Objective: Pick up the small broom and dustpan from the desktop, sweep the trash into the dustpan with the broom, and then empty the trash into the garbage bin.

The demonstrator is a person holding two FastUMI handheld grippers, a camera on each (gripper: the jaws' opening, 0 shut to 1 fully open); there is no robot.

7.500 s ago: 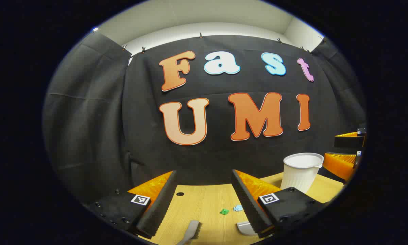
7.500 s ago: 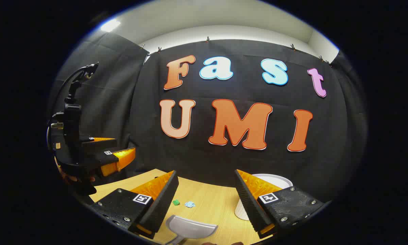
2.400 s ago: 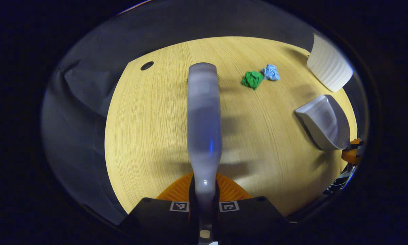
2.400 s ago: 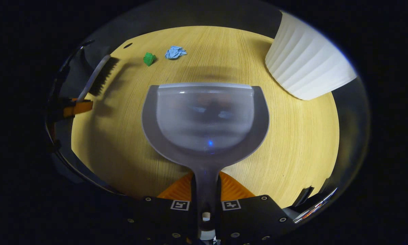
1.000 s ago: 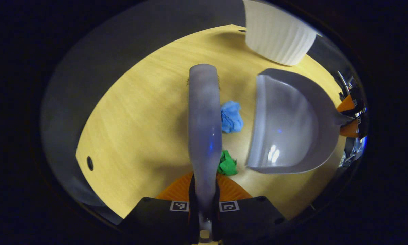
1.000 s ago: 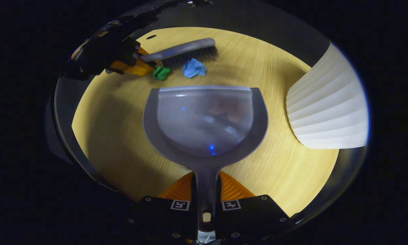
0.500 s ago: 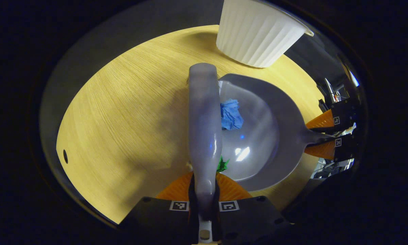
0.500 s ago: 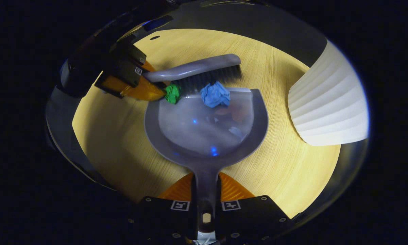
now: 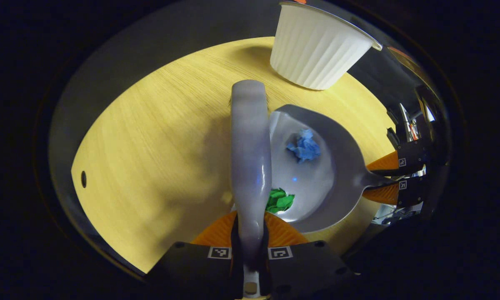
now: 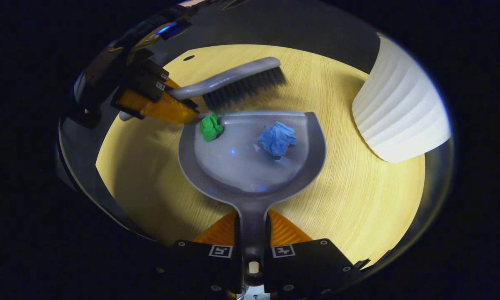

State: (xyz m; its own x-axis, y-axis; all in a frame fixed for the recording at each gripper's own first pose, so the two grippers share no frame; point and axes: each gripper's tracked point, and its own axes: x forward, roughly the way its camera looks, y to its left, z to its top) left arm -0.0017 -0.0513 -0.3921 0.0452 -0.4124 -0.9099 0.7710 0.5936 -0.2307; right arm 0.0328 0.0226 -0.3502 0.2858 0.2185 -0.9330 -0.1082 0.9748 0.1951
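Pale wooden table carries the work: right gripper jaws clamped on the dustpan handle, green scrap and blue scrap inside it, left gripper jaws clamping the broom at its lip, white bin beyond, emptying outstanding.

Right tool: black blocks, 2 square black-white markers, silver screws, ribbed inner faces.

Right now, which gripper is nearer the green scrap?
Left. The left gripper holds the broom right beside the green scrap; the right gripper grips the dustpan handle, across the pan.
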